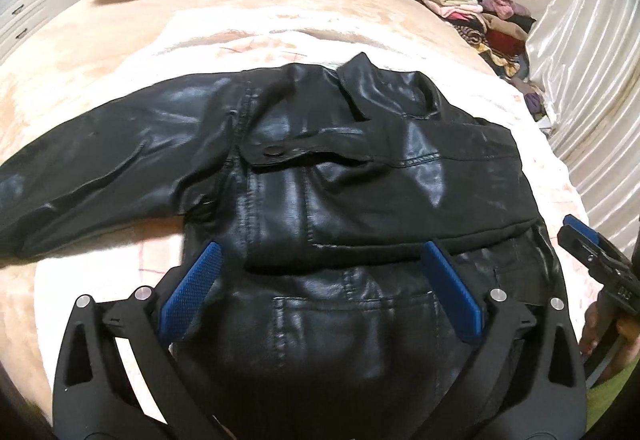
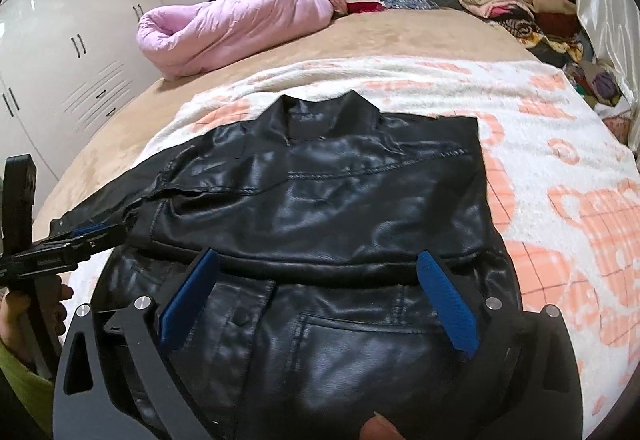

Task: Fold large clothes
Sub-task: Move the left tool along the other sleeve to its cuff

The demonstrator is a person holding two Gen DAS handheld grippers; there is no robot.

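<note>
A black leather jacket (image 1: 320, 176) lies front up on the bed, collar at the far end. Its right sleeve is folded across the chest; its left sleeve (image 1: 80, 176) stretches out flat to the left. My left gripper (image 1: 322, 252) is open and empty, hovering over the jacket's lower front. The jacket also fills the right wrist view (image 2: 320, 200). My right gripper (image 2: 316, 260) is open and empty above the hem area near a pocket. The right gripper shows at the right edge of the left wrist view (image 1: 588, 244), and the left gripper at the left edge of the right wrist view (image 2: 80, 234).
The bed has a white and peach blanket (image 2: 560, 200) over a tan cover (image 2: 400, 32). A pink quilted coat (image 2: 224, 28) lies at the far left of the bed. A pile of mixed clothes (image 2: 520, 8) sits at the far right by a curtain (image 1: 592, 80). White wardrobes (image 2: 60, 40) stand left.
</note>
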